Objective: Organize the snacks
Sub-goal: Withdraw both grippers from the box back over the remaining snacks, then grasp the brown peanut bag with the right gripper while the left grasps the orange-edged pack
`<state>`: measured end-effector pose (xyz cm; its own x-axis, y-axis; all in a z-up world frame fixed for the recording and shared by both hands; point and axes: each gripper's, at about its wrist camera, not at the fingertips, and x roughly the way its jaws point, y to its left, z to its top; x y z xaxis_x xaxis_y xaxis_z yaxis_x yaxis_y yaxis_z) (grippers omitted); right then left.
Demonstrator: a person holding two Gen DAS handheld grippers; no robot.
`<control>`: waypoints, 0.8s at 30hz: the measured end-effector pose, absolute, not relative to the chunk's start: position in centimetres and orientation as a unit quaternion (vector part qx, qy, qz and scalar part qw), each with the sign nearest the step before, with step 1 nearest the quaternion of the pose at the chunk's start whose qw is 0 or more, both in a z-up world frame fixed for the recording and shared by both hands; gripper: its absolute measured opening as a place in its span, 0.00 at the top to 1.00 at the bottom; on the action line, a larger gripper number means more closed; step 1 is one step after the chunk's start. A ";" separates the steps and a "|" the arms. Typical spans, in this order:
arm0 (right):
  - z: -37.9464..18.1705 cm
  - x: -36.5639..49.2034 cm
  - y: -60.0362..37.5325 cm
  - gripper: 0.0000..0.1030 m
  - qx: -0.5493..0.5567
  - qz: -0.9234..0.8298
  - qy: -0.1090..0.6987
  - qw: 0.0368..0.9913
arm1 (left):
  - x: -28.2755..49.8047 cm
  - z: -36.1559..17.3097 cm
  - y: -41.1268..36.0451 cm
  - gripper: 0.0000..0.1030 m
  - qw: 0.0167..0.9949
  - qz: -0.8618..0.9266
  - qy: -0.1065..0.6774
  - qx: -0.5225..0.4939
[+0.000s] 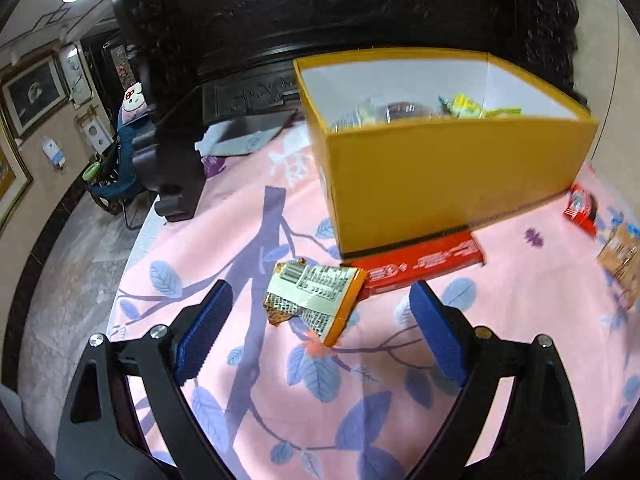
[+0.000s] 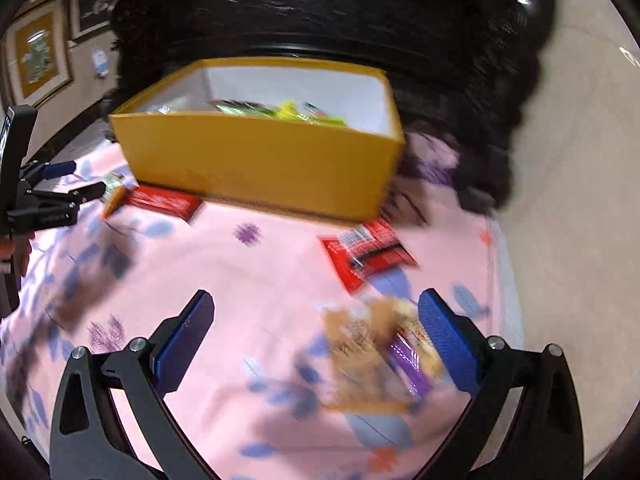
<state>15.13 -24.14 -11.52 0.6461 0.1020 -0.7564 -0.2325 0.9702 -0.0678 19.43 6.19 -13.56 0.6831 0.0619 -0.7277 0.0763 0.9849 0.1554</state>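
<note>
Pink cloth [image 1: 500, 288] with blue leaves and purple branches is covering the table, and everything is sitting on it. Going left to right in the left wrist view: the left gripper [image 1: 320, 332] is hanging with its blue pads spread wide, nothing between them but cloth, and the orange-edged snack packet [image 1: 316, 296] is lying label-up just ahead of the gap, not touched by either pad. Right behind that packet a long red bar [image 1: 424, 264] is lying along the front foot of the yellow box [image 1: 440, 184], partly tucked under its edge. The box is standing open toward the far edge of the table and is already holding a pile of wrappers, mostly clear and yellow-green ones. Further right, near the table's right edge, a small red packet [image 1: 580, 208] and a brown packet [image 1: 620, 260] are lying apart from the box.

In the right wrist view things are pretty blurry. The right gripper [image 2: 316, 340] is also gaping wide open, gripping nothing. The brown packet [image 2: 368, 360] is lying between its pads, closer to the right one, with a purple wrapper [image 2: 412, 364] just beside it. The small red packet [image 2: 366, 254] is sitting between the gripper and the box [image 2: 260, 160].
</note>
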 end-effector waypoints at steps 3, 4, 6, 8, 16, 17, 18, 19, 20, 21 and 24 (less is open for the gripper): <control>-12.4 14.3 -26.4 0.01 -0.071 0.070 0.420 0.902 | 20.1 -15.0 6.4 0.11 0.907 -0.001 0.411 0.093; -12.6 14.3 -26.9 0.01 -0.070 0.064 0.423 0.901 | 20.2 -15.3 6.5 0.11 0.906 -0.001 0.412 0.093; -13.1 14.3 -27.9 0.01 -0.067 0.052 0.429 0.899 | 20.5 -15.8 6.5 0.11 0.906 -0.002 0.413 0.091; -13.7 14.2 -28.8 0.01 -0.062 0.040 0.435 0.897 | 20.8 -16.1 6.5 0.11 0.908 -0.010 0.410 0.085; -15.7 14.4 -30.2 0.01 -0.038 0.054 0.453 0.889 | 21.6 -16.8 6.0 0.11 0.906 -0.024 0.413 0.088; -15.9 14.6 -29.8 0.01 -0.040 0.062 0.454 0.888 | 21.7 -16.9 5.9 0.11 0.906 -0.023 0.412 0.088; -16.2 14.9 -29.5 0.01 -0.043 0.066 0.457 0.886 | 21.8 -17.0 5.9 0.11 0.907 -0.023 0.412 0.088; -16.6 15.4 -29.1 0.01 -0.045 0.068 0.461 0.884 | 21.8 -17.0 5.9 0.11 0.907 -0.024 0.412 0.088; -17.1 15.8 -28.7 0.01 -0.045 0.072 0.464 0.882 | 21.8 -17.0 5.9 0.11 0.907 -0.023 0.412 0.089; -17.5 16.2 -28.4 0.01 -0.042 0.077 0.467 0.880 | 21.8 -17.1 5.9 0.11 0.907 -0.023 0.412 0.090; -18.6 17.0 -28.0 0.04 -0.036 0.076 0.474 0.876 | 21.9 -17.2 6.0 0.11 0.906 -0.023 0.412 0.092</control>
<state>17.01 -27.99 -18.58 0.5387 0.0999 -0.8366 -0.1679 0.9858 0.0096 21.90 5.98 -17.17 0.6594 0.0340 -0.7510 0.1173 0.9821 0.1474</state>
